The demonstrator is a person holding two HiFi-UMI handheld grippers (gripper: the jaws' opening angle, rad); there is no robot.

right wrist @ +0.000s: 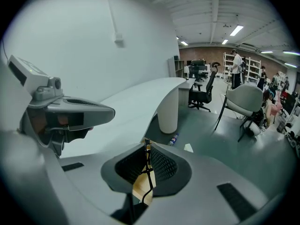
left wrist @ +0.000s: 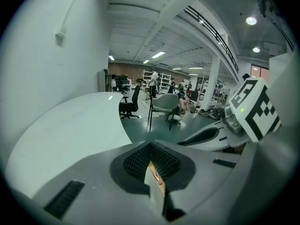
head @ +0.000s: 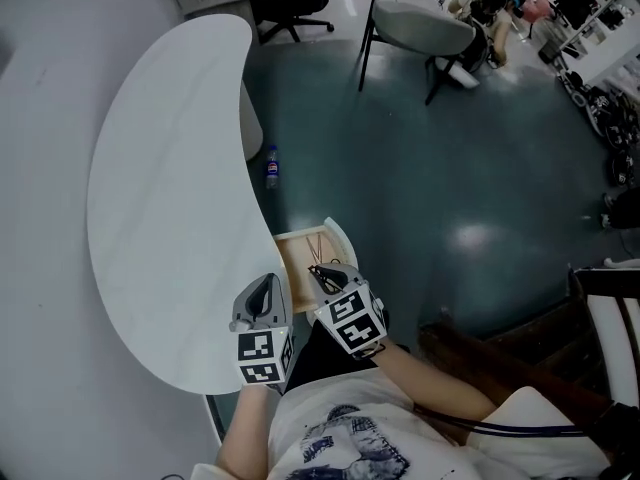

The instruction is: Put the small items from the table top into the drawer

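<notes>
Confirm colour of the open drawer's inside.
The drawer is light tan wood inside; the head view shows it best.

Holding both tools close before the torso, side by side, tilted forward and down. On the left: left gripper [head: 262,282], jaws closed tip to tip, nothing pinched. On the right, just beside it: right gripper [head: 318,269], jaws nearly together, seemingly nipping a thin black cord [right wrist: 147,172]. Marker cubes turned upward. Reaching in from the lower right with a bare right forearm [head: 430,383]; from the bottom edge with the left forearm [head: 243,438].
</notes>
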